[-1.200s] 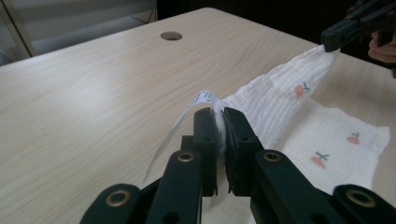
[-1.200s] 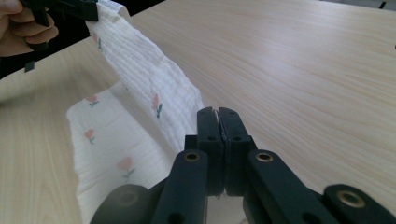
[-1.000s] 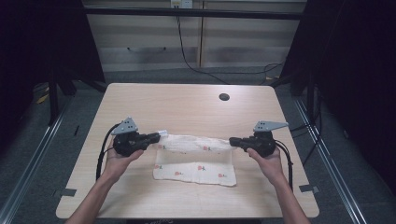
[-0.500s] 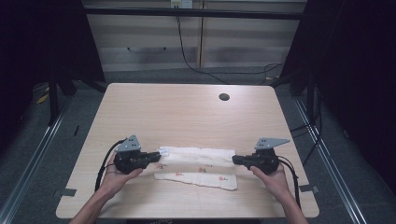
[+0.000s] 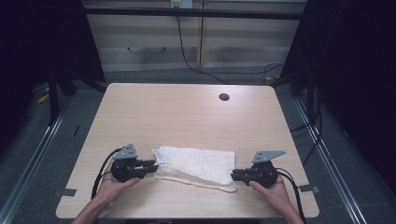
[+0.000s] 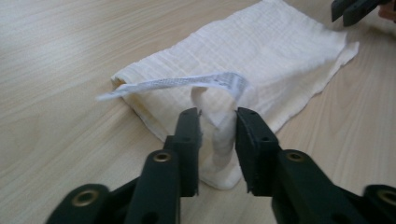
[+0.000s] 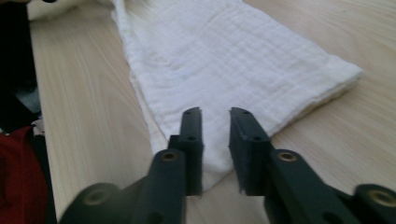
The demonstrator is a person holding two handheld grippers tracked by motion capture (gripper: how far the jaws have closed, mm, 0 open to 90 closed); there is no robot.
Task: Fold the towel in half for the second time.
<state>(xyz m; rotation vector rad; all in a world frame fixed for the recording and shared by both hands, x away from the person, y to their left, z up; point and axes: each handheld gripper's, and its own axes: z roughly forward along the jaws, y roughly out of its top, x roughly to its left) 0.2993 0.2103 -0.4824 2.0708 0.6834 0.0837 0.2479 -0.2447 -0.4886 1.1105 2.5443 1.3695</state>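
A white muslin cloth (image 5: 198,163) lies folded on the wooden table (image 5: 187,112), near its front edge. My left gripper (image 5: 153,164) is at the cloth's left end. In the left gripper view the cloth (image 6: 280,51) stretches away, and a printed label (image 6: 187,83) curls up from it. My left gripper (image 6: 218,116) is open, with a raised strip of cloth standing loose between its jaws. My right gripper (image 5: 233,175) is at the cloth's front right corner. In the right gripper view my right gripper (image 7: 215,114) is open over that corner of the cloth (image 7: 224,56).
A dark round hole (image 5: 224,97) sits in the table's far right part. Cabinets (image 5: 196,42) and a hanging cable (image 5: 187,56) stand beyond the table. Metal rails run along both sides on the floor. Something red (image 7: 14,182) shows below the table edge.
Both grippers came toward the front edge, carrying the cloth's lifted edge over its lower half. The cloth now lies folded flat and both jaws have parted.
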